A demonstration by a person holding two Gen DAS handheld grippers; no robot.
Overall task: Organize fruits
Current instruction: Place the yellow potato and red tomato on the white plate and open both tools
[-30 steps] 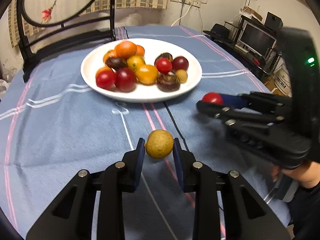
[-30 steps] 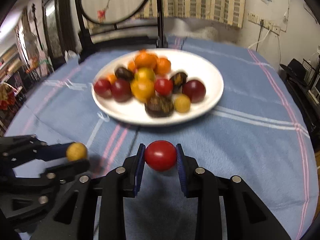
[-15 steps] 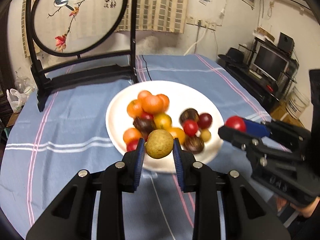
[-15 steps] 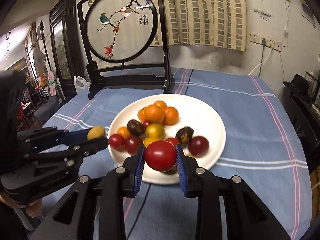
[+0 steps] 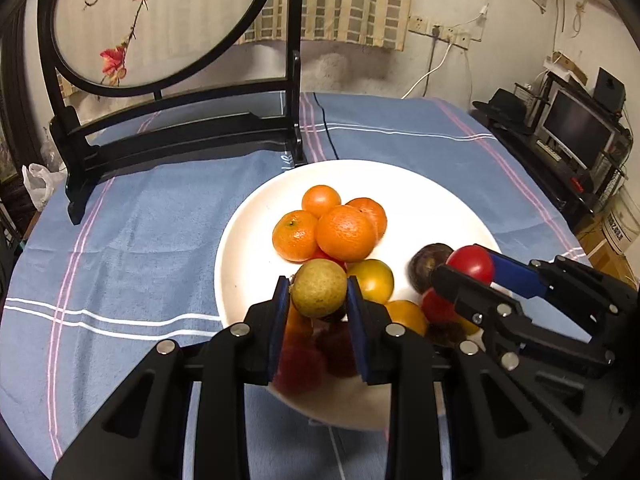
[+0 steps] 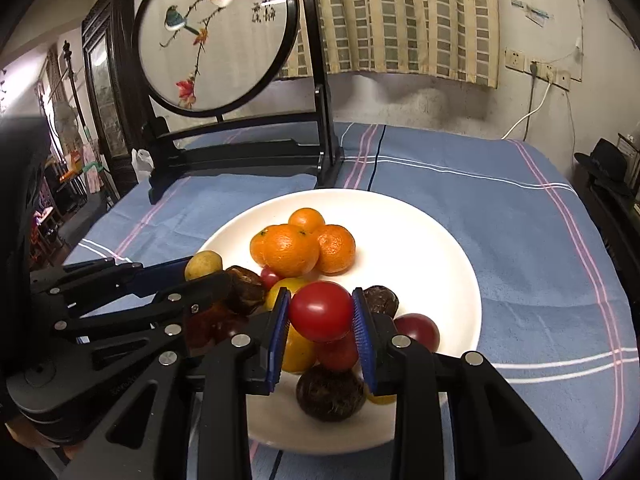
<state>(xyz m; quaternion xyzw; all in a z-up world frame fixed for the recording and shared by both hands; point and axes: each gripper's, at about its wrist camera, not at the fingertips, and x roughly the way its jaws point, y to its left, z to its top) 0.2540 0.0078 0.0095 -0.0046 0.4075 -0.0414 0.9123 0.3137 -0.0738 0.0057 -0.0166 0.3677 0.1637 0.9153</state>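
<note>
With the left gripper (image 5: 319, 299) clamped on the yellow-brown fruit (image 5: 319, 288) and the right gripper (image 6: 321, 317) clamped on the red tomato (image 6: 321, 311), both loads hang directly above the plate's (image 6: 448, 264) crowded near edge, left fruit toward its left side.

Dim warm indoor light, glare streak on the round screen (image 5: 160, 20), fisheye-bent dark corners, mostly sharp

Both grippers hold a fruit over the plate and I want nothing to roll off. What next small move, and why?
Probably lower the left gripper slightly, then release: its yellow-green fruit hangs above piled fruit on the plate, so a drop could roll.
</note>
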